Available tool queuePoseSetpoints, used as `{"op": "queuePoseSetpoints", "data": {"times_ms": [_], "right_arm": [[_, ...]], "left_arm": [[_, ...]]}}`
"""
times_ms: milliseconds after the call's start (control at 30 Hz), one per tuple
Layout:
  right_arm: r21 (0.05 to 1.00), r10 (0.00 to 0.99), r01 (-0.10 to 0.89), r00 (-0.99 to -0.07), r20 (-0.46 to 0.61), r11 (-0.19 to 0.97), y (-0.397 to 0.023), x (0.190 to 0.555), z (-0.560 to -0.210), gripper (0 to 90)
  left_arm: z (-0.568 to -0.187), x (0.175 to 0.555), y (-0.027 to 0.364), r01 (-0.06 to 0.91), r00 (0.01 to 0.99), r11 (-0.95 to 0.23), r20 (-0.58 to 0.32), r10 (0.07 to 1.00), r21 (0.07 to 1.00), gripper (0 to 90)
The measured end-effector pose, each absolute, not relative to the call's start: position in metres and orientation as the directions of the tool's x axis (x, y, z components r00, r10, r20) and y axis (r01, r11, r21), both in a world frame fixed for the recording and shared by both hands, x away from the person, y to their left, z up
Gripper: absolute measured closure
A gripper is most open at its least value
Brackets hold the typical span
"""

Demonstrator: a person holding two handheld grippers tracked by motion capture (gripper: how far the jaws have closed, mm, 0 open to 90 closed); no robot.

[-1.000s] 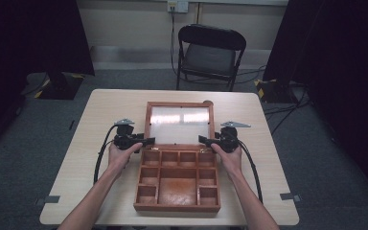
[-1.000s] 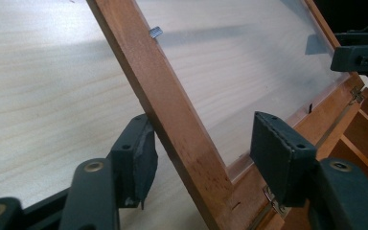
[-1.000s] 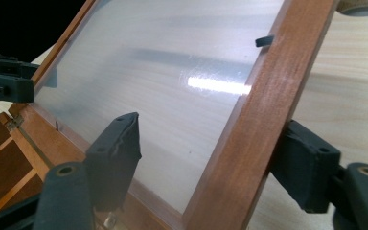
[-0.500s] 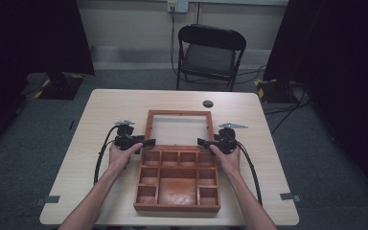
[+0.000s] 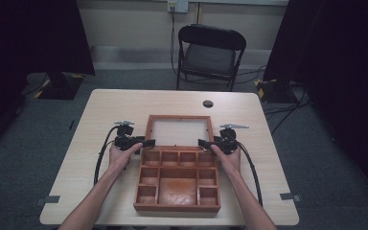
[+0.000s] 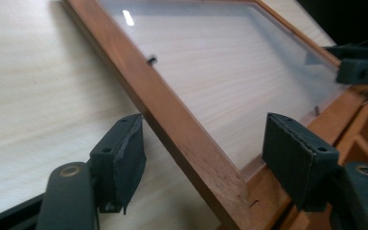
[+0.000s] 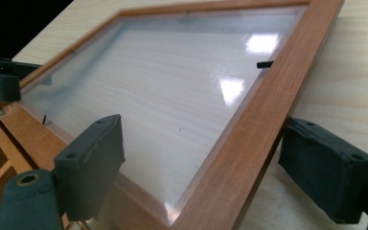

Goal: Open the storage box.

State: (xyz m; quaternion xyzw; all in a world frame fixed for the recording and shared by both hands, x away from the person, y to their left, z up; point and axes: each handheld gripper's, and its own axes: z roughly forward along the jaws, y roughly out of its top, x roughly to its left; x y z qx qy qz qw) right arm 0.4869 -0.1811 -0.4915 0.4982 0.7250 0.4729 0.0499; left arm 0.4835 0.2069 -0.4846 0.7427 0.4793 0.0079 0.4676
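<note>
The box (image 5: 177, 179) sits on the table (image 5: 100, 110) at the middle of its near edge, its compartments bare to the high view; its glazed lid (image 5: 179, 132) lies flat on the table behind it, hinged along the box's far edge and reaching toward the table's centre. The left gripper (image 5: 146, 143) is at the lid's left rail near the hinge, the right gripper (image 5: 205, 143) at the right rail opposite; a hand (image 5: 122, 155) holds each from the near side. In the left gripper view the jaws straddle the lid's (image 6: 182, 120) wooden rail with a gap on both sides, and they have just been opening; in the right gripper view the jaws stand wide around the rail of the lid (image 7: 249, 139), neither pad pressing on it. A small dark disc (image 5: 208, 103) lies near the table's far edge, well apart from the lid.
</note>
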Motion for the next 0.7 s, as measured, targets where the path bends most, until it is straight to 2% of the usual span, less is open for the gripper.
{"op": "queuePoseSetpoints", "data": {"times_ms": [100, 167, 333, 700], "right_arm": [[0.74, 0.77, 0.67, -0.501, 0.395, 0.056, -0.182, 0.486, -0.492, 15.0], [0.76, 0.785, 0.647, -0.505, 0.36, 0.068, -0.183, 0.484, -0.489, 19.1], [0.764, 0.786, 0.643, -0.499, 0.364, 0.053, -0.189, 0.481, -0.484, 18.2], [0.8, 0.807, 0.594, -0.514, 0.292, 0.089, -0.219, 0.456, -0.458, 17.2]], "left_arm": [[-0.484, 0.483, 0.208, 0.705, 0.54, -0.102, -0.439, 0.718, 0.702, 31.7], [-0.485, 0.483, 0.208, 0.708, 0.536, -0.098, -0.442, 0.719, 0.7, 31.4], [-0.479, 0.479, 0.21, 0.697, 0.547, -0.11, -0.426, 0.72, 0.709, 30.4], [-0.463, 0.457, 0.239, 0.669, 0.554, -0.154, -0.35, 0.755, 0.727, 29.4]]}}
